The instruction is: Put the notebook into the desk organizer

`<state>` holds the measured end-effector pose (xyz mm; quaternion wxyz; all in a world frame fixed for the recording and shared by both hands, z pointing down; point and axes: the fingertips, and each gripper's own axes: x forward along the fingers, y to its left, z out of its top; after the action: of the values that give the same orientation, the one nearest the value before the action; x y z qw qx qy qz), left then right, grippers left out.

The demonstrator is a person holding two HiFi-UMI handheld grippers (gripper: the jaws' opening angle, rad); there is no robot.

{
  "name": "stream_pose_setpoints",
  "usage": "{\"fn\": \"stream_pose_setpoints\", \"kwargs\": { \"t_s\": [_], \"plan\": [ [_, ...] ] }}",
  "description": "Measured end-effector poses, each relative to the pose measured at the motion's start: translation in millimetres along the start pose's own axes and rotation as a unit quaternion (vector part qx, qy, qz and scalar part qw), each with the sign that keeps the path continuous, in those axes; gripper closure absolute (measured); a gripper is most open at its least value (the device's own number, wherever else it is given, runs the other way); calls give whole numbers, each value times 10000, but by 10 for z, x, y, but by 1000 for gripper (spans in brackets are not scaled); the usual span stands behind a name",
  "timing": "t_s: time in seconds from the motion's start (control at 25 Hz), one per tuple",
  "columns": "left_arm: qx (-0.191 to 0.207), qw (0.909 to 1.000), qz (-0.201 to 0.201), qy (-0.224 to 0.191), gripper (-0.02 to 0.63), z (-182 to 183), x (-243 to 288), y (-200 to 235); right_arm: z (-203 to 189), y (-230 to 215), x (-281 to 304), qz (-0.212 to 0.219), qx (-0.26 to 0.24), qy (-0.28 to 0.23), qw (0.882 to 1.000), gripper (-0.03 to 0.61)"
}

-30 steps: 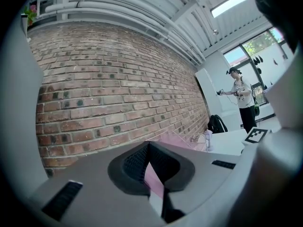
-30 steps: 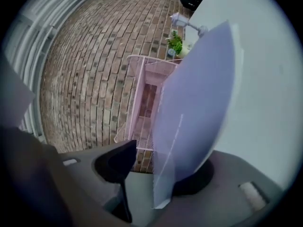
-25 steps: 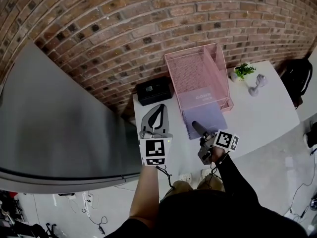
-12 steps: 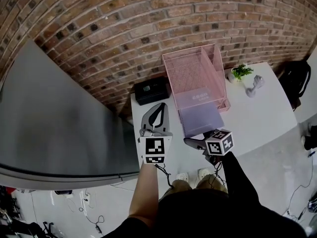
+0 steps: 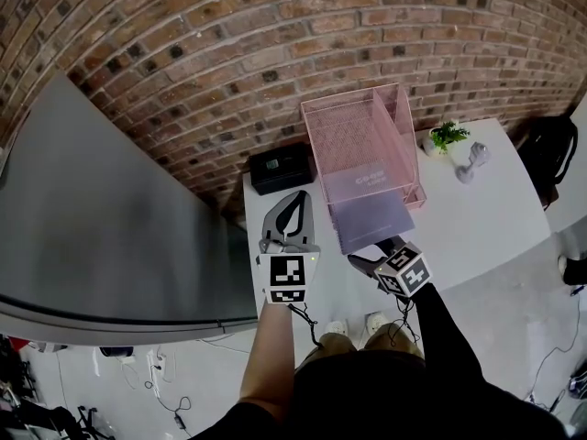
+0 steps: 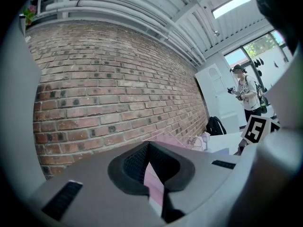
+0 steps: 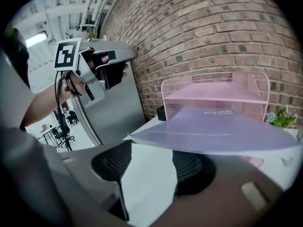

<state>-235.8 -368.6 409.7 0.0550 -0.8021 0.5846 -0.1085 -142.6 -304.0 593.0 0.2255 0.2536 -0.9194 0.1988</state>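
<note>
The lavender notebook [image 5: 371,218] lies flat on the white table [image 5: 477,218], its far end under the lower tier of the pink mesh desk organizer [image 5: 362,145]. My right gripper [image 5: 370,258] sits at the notebook's near edge. Its jaws have just been closing but still stand open. In the right gripper view the notebook [image 7: 222,126] hangs just above and beyond the right gripper [image 7: 147,155], with only bare table between the fingers. My left gripper [image 5: 290,220] hovers left of the notebook, shut and empty, and in its own view the left gripper [image 6: 150,148] shows a thin slit.
A black box [image 5: 282,166] stands left of the organizer. A small potted plant [image 5: 449,134] and a grey dumbbell-shaped object [image 5: 472,161] sit at the table's right. A grey panel [image 5: 110,236] runs along the left. A brick wall is behind. A person [image 6: 245,96] stands far off.
My right gripper has drawn back from over the notebook to its near edge and rolled, turning its marker cube. The left gripper has stayed put.
</note>
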Motion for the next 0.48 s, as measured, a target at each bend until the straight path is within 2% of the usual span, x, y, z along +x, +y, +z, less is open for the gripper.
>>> {"fn": "stream_pose_setpoints", "kwargs": {
  "t_s": [0.16,0.2,0.28,0.48],
  "plan": [
    [4,10000,-3,7,606,5,3,-38,-52,-120,-43,-243,450,-98,9986,453],
    [12,10000,-5,12,606,5,0,-46,-48,-170,-54,-340,612,-177,9974,472],
    [22,10000,0,27,606,0,-2,-52,-2,-258,-66,-515,806,-335,9949,472],
    [49,10000,46,60,606,-9,-2,-31,127,-378,-47,-765,792,-537,9925,472]
  ]
}}
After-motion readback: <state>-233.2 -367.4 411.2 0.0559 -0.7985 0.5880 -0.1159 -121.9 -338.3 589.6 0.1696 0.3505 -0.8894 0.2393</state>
